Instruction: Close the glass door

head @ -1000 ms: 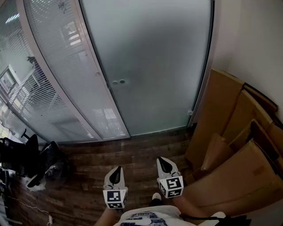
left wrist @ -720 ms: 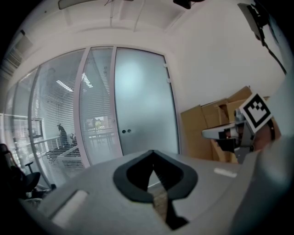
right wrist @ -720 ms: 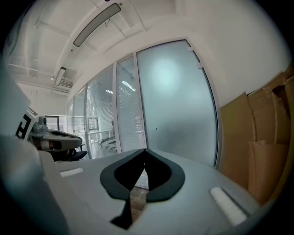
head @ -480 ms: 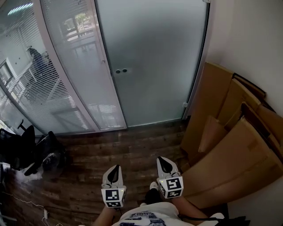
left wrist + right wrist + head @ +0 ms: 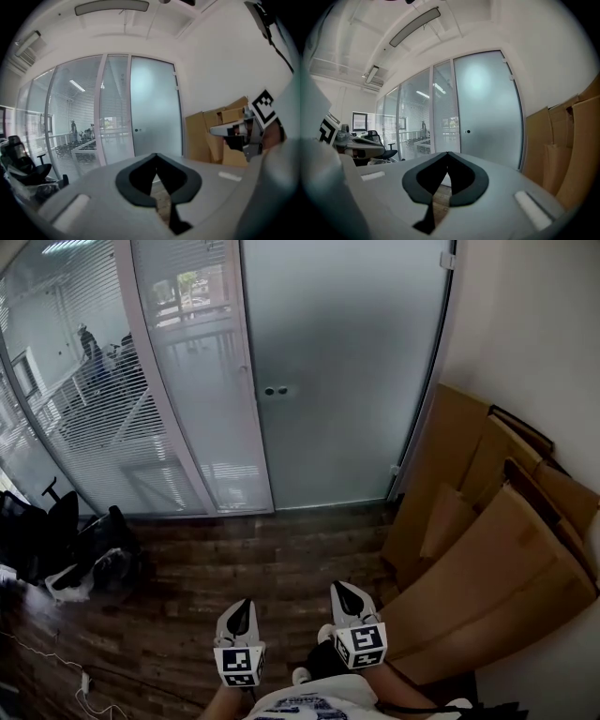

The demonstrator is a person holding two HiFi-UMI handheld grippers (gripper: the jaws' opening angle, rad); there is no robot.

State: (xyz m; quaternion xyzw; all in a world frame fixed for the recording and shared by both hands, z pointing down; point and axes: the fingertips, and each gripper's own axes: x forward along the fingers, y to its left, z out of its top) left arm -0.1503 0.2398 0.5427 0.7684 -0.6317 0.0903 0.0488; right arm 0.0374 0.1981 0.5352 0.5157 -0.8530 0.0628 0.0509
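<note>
The frosted glass door (image 5: 347,371) stands flush in its frame, with two small round fittings (image 5: 276,390) on its left edge. Both grippers hang low over the wooden floor, well short of the door and touching nothing. My left gripper (image 5: 241,607) is shut and empty, its tips meeting. A little to its right, my right gripper (image 5: 345,589) is shut and empty too. In the left gripper view the door (image 5: 154,108) rises beyond the closed tips (image 5: 154,154). The right gripper view shows the door (image 5: 487,108) ahead of the closed tips (image 5: 447,153).
Flattened cardboard boxes (image 5: 487,540) lean against the white wall on the right, close to my right gripper. A glass partition with blinds (image 5: 94,409) runs left of the door. Black office chairs (image 5: 37,540) and a floor cable (image 5: 56,662) sit at the left.
The door now looks farther off, with more floor showing before it; both grippers have drawn back from it together. Their jaws have stayed shut.
</note>
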